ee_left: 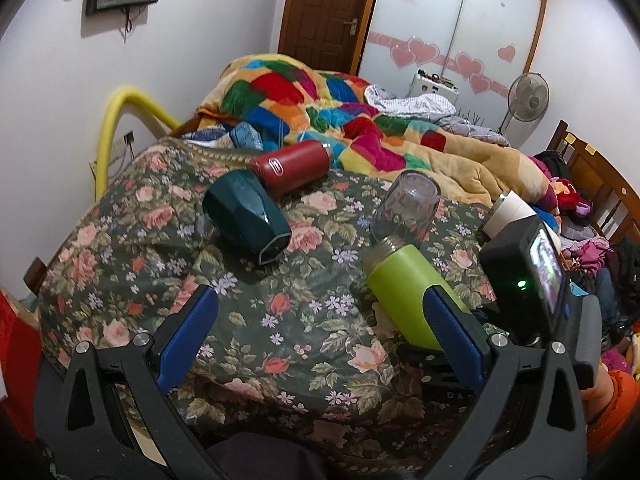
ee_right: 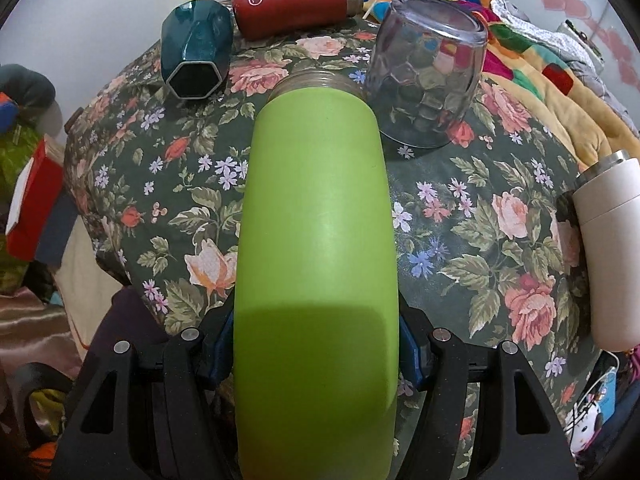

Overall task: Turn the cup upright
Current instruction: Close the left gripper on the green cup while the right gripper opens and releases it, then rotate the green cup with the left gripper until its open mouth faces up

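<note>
A lime-green cup lies lengthwise between my right gripper's blue pads, clear threaded mouth pointing away; the pads press its sides near its base. It also shows in the left wrist view, lying tilted on the floral cloth, partly behind my left gripper's right finger. My left gripper is open and empty above the cloth. The right gripper's body shows at the right of the left wrist view.
A dark teal faceted cup and a red bottle lie on their sides at the back. A clear glass tumbler stands upside down beside the green cup's mouth. A white bottle lies at the right. A colourful quilt is behind.
</note>
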{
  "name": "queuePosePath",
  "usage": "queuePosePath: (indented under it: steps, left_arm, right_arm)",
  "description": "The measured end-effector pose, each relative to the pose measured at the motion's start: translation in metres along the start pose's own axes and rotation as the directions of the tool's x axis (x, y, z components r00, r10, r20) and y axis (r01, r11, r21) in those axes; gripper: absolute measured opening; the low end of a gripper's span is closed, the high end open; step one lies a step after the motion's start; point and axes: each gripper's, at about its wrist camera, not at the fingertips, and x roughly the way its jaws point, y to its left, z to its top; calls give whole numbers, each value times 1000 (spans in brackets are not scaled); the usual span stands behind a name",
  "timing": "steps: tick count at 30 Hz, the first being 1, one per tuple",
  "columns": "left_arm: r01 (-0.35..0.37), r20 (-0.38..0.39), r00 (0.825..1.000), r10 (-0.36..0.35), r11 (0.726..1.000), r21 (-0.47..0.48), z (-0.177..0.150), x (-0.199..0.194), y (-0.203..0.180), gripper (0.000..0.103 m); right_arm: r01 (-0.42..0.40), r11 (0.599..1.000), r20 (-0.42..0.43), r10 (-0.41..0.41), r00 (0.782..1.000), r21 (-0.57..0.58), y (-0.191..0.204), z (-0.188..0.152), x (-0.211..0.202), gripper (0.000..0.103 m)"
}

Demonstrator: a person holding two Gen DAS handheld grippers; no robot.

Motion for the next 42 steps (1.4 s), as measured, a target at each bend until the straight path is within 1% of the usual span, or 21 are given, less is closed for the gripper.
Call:
queuePosePath:
  steps: [3, 8, 12, 15, 17, 21, 24, 25, 27, 28, 29, 30, 32, 34, 37, 39, 40, 41, 42]
  left_arm:
    - [0, -14, 1000, 0, 1000, 3, 0, 4, -1, 103]
    - [1, -34, 999, 1, 1000, 31, 2, 8, -11, 103]
    - [15, -67, 998, -11, 998, 55, 4, 15, -22, 103]
    - [20, -115, 993, -10, 996, 85, 5, 26, -36, 103]
    - [51, -148, 988, -36, 994, 94, 6, 34, -46, 103]
    - [78, -209, 976, -60, 994, 78, 8, 49, -63, 103]
    - [96, -268, 960, -78, 994, 54, 9, 66, -77, 103]
    - [91, -283, 956, -73, 994, 52, 10, 70, -79, 102]
    - [78, -321, 945, -59, 996, 47, 9, 82, -87, 98]
    - [63, -340, 939, -43, 997, 47, 8, 87, -89, 95]
    - [35, -358, 934, -16, 998, 46, 6, 94, -91, 95]
    - [-5, -362, 932, 22, 999, 49, 5, 98, -90, 95]
    - [-47, -368, 928, 61, 998, 48, 4, 103, -88, 95]
    - [-73, -378, 922, 80, 997, 31, 3, 106, -84, 95]
    - [-92, -398, 913, 88, 996, 10, 1, 111, -77, 94]
    - [-100, -413, 906, 93, 995, 6, 1, 117, -74, 91]
    - [-106, -421, 902, 98, 994, 4, 0, 120, -74, 84]
    - [-111, -439, 894, 96, 994, -10, -1, 124, -71, 79]
    - [-110, -451, 888, 87, 994, -26, 0, 129, -71, 76]
  right_arm:
    - [-6, 1000, 10, 6, 1000, -4, 0, -1, -6, 62]
    - [-20, 1000, 50, 20, 999, 5, -5, -8, -30, 62]
    - [14, 999, 114, -17, 993, 28, -7, -20, -55, 62]
    - [73, 996, 187, -81, 979, 51, -14, -34, -84, 63]
    - [99, 993, 218, -112, 969, 71, -20, -39, -99, 63]
    - [138, 981, 289, -172, 942, 135, -39, -53, -132, 63]
    - [163, 969, 339, -218, 915, 184, -49, -65, -152, 66]
    - [164, 966, 357, -228, 906, 202, -54, -72, -158, 67]
    - [156, 962, 375, -234, 897, 225, -59, -78, -163, 68]
    - [150, 960, 382, -234, 894, 237, -62, -81, -166, 68]
    - [143, 958, 388, -234, 891, 248, -64, -85, -168, 68]
    - [141, 956, 393, -237, 888, 257, -66, -88, -169, 68]
    - [142, 953, 402, -244, 883, 268, -66, -94, -170, 68]
    - [138, 951, 412, -247, 877, 276, -68, -103, -174, 68]
    - [117, 952, 420, -232, 877, 283, -72, -109, -173, 68]
    - [106, 953, 419, -223, 880, 284, -73, -111, -171, 68]
    - [101, 953, 417, -218, 882, 284, -73, -111, -169, 68]
    - [98, 953, 416, -215, 884, 286, -73, -112, -168, 68]
    - [96, 954, 416, -213, 884, 284, -72, -113, -167, 68]
